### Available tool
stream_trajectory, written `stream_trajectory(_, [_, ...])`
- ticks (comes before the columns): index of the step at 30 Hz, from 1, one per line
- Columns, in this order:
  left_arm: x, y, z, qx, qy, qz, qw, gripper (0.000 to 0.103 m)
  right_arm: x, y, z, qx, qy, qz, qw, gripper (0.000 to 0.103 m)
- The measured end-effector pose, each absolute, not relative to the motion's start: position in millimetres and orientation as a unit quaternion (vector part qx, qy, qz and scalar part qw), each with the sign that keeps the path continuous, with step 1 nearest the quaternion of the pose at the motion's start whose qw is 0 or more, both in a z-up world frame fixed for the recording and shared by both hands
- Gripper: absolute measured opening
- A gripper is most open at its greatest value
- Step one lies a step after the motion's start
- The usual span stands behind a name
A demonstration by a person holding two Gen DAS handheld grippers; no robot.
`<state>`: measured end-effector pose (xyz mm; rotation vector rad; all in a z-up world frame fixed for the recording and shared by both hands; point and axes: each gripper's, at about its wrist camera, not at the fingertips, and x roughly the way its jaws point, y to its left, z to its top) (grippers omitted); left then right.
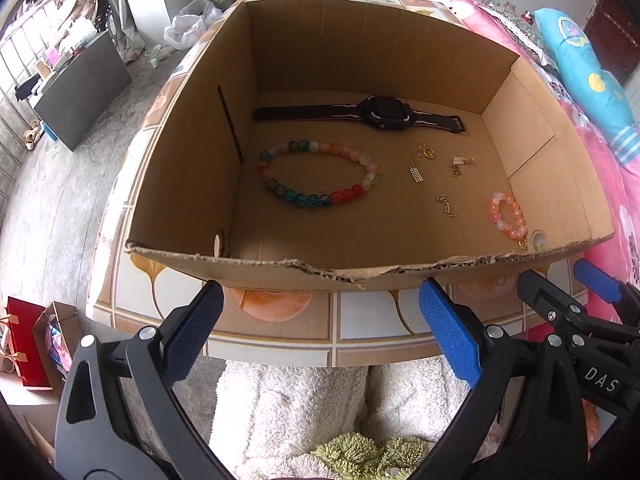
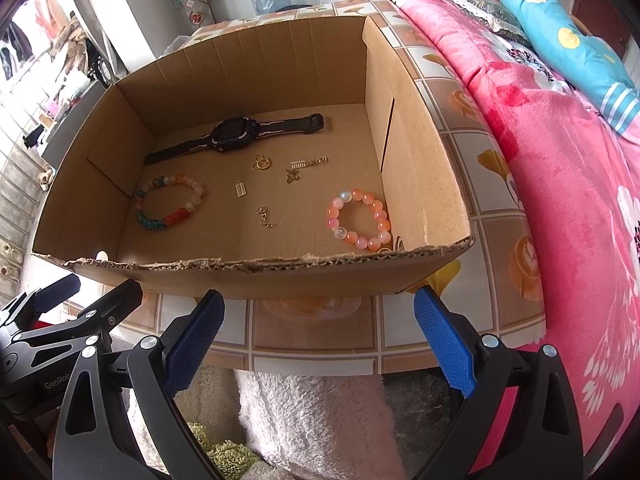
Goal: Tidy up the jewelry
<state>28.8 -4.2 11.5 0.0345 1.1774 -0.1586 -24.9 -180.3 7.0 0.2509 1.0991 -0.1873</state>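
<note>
Both grippers' jaws wide, empty, before cardboard box (image 1: 360, 276) torn rim, jewelry inside

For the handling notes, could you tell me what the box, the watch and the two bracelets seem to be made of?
Box: brown corrugated cardboard, matte, torn fluted rim. Watch: black, likely plastic case and rubbery strap. Multicolour bracelet and pink bracelet: glossy translucent beads, glass or plastic.
</note>
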Motion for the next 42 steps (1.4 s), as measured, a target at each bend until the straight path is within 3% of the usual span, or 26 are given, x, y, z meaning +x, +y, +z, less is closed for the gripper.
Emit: stream_trajectory(42, [29.8,-1.8,9.7,0.016,0.562,-0.078,0.823,0.095,-22.9,-182.4,4.5,0.117,0.527,-0.086,0.837,0.093])
